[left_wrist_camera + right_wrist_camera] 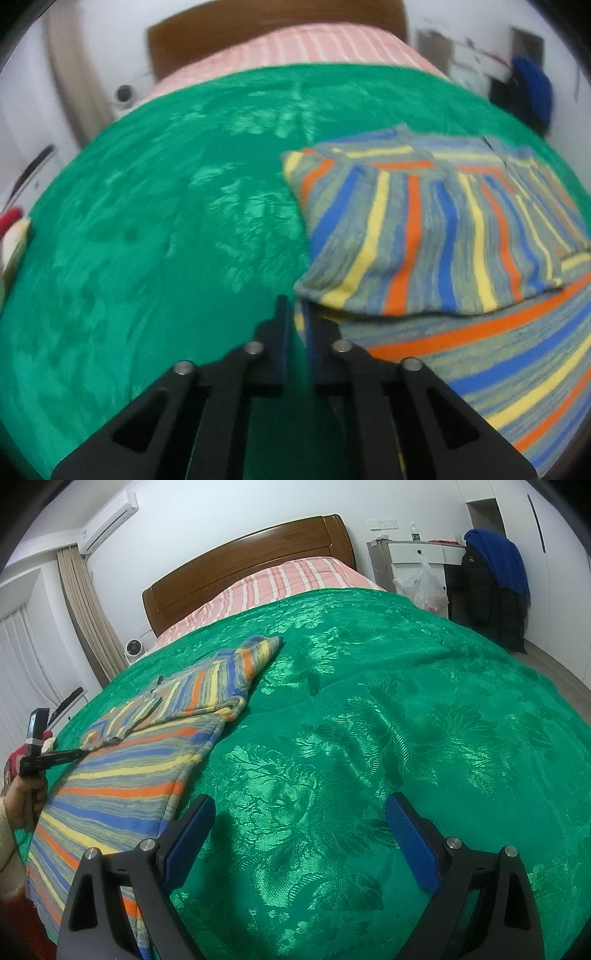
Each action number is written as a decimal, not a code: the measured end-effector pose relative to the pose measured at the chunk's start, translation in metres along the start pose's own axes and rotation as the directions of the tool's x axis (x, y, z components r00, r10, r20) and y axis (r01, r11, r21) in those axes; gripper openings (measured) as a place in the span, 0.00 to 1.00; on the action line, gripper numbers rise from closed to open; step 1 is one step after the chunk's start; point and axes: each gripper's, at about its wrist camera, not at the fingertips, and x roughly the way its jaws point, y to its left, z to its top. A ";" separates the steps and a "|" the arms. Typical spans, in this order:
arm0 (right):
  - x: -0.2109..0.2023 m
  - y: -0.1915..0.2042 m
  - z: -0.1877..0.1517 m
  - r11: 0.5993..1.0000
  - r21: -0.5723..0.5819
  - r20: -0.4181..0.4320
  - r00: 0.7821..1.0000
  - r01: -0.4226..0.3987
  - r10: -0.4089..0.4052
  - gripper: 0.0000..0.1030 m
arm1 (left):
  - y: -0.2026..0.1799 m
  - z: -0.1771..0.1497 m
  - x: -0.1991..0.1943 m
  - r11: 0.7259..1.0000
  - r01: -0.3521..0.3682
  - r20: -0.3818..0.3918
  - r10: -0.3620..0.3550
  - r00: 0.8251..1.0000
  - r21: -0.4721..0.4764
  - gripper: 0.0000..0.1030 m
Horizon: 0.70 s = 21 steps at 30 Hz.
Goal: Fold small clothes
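1. We saw the striped garment (147, 746) lying on the green bedspread (369, 720), toward the left side of the bed in the right wrist view, with 1 part folded over onto the rest.
2. In the left wrist view, the garment (443, 240) lay to the right of and just beyond the left gripper (295, 314), its nearest folded corner close to the tips.
3. The left gripper's fingers (282, 325) were clenched almost together; whether they pinched the garment's edge we could not tell, since the frame was blurred.
4. The right gripper (299, 812) hovered over bare bedspread, the garment's lower edge just beside its left finger.
5. Its 2 fingers (406, 834) stood spread wide, released, with nothing between them.
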 end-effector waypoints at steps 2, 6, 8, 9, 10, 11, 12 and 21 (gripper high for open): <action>0.000 -0.001 0.000 1.000 0.002 0.003 1.000 -0.003 0.003 0.90 | 0.018 -0.010 0.000 0.997 0.004 -0.015 -0.005 1.000 -0.077 0.00; -0.001 -0.001 -0.001 1.000 0.002 0.003 1.000 -0.004 0.004 0.90 | 0.050 -0.015 -0.002 0.965 0.139 -0.028 -0.149 0.988 -0.224 0.00; 0.000 -0.001 -0.001 1.000 0.002 0.003 1.000 -0.004 0.004 0.90 | 0.057 -0.022 -0.010 0.953 0.183 -0.028 -0.195 0.980 -0.241 0.01; 0.000 -0.001 -0.001 1.000 0.002 0.002 1.000 -0.004 0.004 0.90 | 0.056 -0.025 -0.017 0.949 0.193 -0.034 -0.208 0.978 -0.248 0.04; 0.000 -0.001 -0.001 1.000 0.002 0.002 1.000 -0.004 0.004 0.90 | 0.058 -0.028 -0.023 0.945 0.204 -0.040 -0.221 0.975 -0.254 0.08; 0.000 -0.001 -0.001 1.000 0.003 0.002 1.000 -0.004 0.004 0.90 | 0.057 -0.029 -0.031 0.943 0.211 -0.047 -0.230 0.972 -0.256 0.27; 0.000 -0.001 -0.001 1.000 0.002 0.002 1.000 -0.004 0.004 0.90 | 0.057 -0.032 -0.038 0.946 0.206 -0.053 -0.226 0.973 -0.250 0.57; 0.000 0.000 -0.001 1.000 -0.001 0.002 1.000 0.001 -0.001 0.90 | 0.072 -0.076 -0.085 0.976 0.090 -0.023 -0.097 0.995 -0.199 0.92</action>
